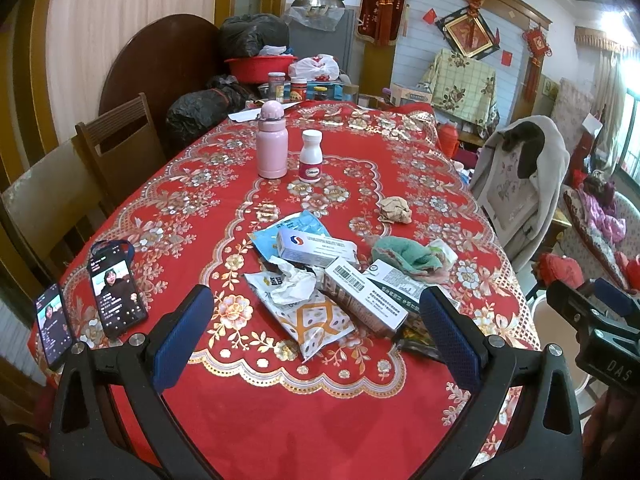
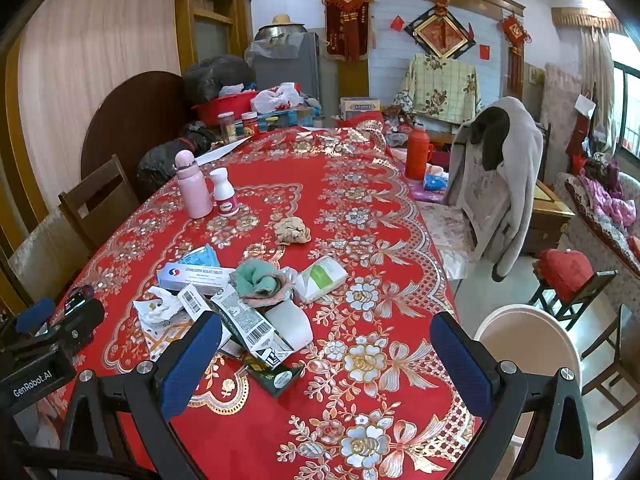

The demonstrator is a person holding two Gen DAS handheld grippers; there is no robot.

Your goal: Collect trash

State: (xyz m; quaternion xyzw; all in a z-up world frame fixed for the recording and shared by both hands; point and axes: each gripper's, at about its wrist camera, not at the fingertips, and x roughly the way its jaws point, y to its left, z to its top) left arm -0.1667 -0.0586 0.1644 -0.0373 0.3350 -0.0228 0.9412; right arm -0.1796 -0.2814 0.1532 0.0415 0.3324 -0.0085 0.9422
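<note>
A heap of trash lies on the red flowered tablecloth (image 1: 320,412): a white medicine box (image 1: 316,246), crumpled white paper (image 1: 294,280), a barcoded carton (image 1: 360,300), a blue packet (image 1: 280,232) and an orange-white packet (image 1: 316,320). A green cloth (image 1: 404,258) rests at the heap's right, and a crumpled brown paper ball (image 1: 395,210) lies apart behind it. My left gripper (image 1: 316,336) is open, just in front of the heap. My right gripper (image 2: 326,360) is open too, over the cloth right of the carton (image 2: 256,328) and a dark packet (image 2: 276,378).
A pink bottle (image 1: 272,144) and a white pill bottle (image 1: 311,156) stand mid-table. Two lit phones (image 1: 116,292) lie at the left edge. Wooden chairs (image 1: 120,140) line the left side. A coat-draped chair (image 2: 496,192) and a cream round rim (image 2: 528,344) are on the right.
</note>
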